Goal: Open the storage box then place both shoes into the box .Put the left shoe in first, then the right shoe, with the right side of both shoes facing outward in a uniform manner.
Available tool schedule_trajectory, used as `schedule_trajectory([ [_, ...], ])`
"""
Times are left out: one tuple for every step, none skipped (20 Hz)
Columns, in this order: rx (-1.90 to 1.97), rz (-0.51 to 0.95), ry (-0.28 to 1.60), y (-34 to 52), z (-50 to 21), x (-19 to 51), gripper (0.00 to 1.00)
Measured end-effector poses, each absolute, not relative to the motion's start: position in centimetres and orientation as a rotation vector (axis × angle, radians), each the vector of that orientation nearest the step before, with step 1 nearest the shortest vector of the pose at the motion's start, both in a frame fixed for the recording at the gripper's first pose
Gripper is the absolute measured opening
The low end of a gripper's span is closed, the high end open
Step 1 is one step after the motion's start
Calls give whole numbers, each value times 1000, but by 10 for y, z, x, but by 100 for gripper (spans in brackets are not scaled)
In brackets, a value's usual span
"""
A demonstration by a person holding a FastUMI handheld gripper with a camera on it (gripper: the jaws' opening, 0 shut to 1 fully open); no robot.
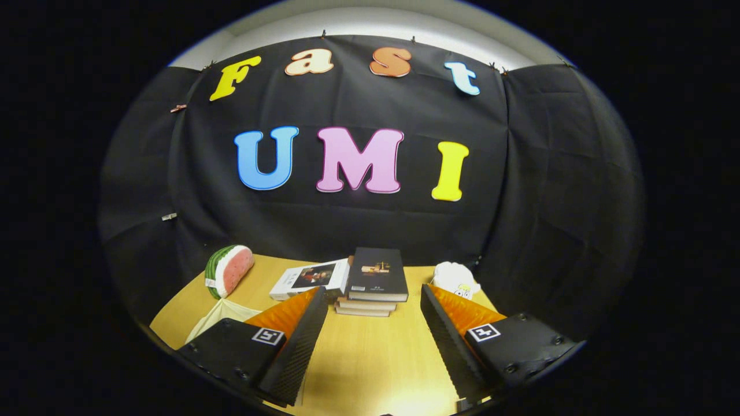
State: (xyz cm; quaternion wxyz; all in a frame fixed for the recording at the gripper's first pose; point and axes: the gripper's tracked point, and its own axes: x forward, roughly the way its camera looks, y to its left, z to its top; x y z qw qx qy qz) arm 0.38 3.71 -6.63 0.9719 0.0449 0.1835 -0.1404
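Observation:
My gripper (374, 300) is held above a light wooden table (370, 358), its two fingers spread wide apart with nothing between them. Beside the left finger (300, 341) a pale, translucent corner (217, 320) of something flat peeks out; I cannot tell what it is. Just ahead of the fingers sits a stack of dark books (376, 280).
A white book (312, 278) lies left of the dark stack. A watermelon-slice toy (228, 270) stands at the table's far left by the black cloth wall. A white plush toy (455, 279) rests at the far right, just beyond the right finger (448, 335).

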Motion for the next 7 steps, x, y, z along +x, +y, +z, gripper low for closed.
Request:
schedule_trajectory([
  [78,-290,345,34,-57,2,99],
  [78,-292,322,31,-51,1,99],
  [87,-293,304,29,-45,-1,100],
  [96,-295,294,26,-43,-3,100],
  [92,-294,282,21,-42,-5,100],
  [79,-298,272,16,-41,-7,100],
  [70,-302,262,10,-39,-9,100],
])
